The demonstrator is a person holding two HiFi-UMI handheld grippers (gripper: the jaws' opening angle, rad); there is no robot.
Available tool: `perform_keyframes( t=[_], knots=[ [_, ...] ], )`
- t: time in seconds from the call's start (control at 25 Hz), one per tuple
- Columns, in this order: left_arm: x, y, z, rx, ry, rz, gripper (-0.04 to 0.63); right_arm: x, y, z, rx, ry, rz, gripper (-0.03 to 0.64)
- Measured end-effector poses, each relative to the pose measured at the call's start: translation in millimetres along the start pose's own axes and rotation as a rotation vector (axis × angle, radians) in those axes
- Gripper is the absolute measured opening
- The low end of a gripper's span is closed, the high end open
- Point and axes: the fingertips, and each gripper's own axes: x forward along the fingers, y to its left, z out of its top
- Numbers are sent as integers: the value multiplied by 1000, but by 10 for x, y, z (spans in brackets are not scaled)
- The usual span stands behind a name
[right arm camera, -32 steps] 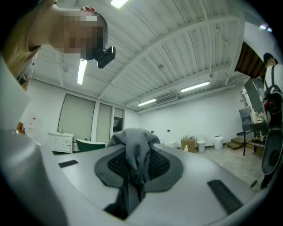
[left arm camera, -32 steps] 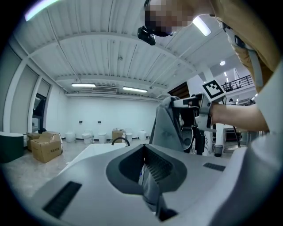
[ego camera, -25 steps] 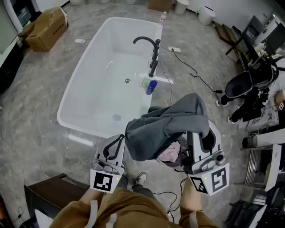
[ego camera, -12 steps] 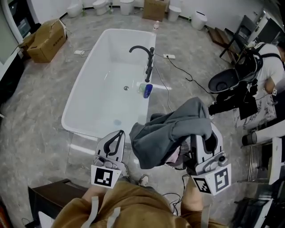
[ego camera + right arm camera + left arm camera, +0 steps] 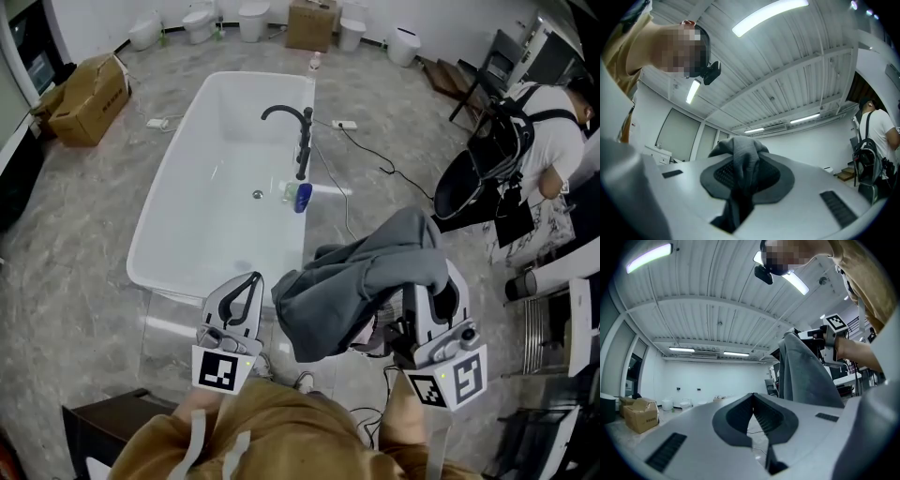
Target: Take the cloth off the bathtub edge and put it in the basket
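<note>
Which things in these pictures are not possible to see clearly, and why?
Basket: head view, the cloth covers what lies beneath; no basket identifiable.
Right hand-held gripper pads: right gripper view, wrapped by cloth.
Blue bottle label: head view, too small.
Person at right: head view, cut by edge.

The cloth (image 5: 356,281) is grey, the bathtub (image 5: 214,220) white, its faucet (image 5: 303,145) black.

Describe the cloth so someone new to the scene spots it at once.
Find the white bathtub in the middle of the grey floor, then come toward the person past its near end. There the right tongs are shut on a cloth draped toward the left tongs. It is the only hanging dark grey fabric; the left tongs are shut and empty.
</note>
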Motion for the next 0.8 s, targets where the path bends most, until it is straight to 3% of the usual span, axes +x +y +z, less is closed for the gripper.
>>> perform_keyframes(
  t=[0.4, 0.8],
  knots=[
    [198, -70, -91, -27, -27, -96, 6, -185, -62, 258, -62, -33, -94, 67],
    [569, -769, -206, -104, -36, -325, 6, -926, -301, 689, -181, -17, -327, 67]
  ],
)
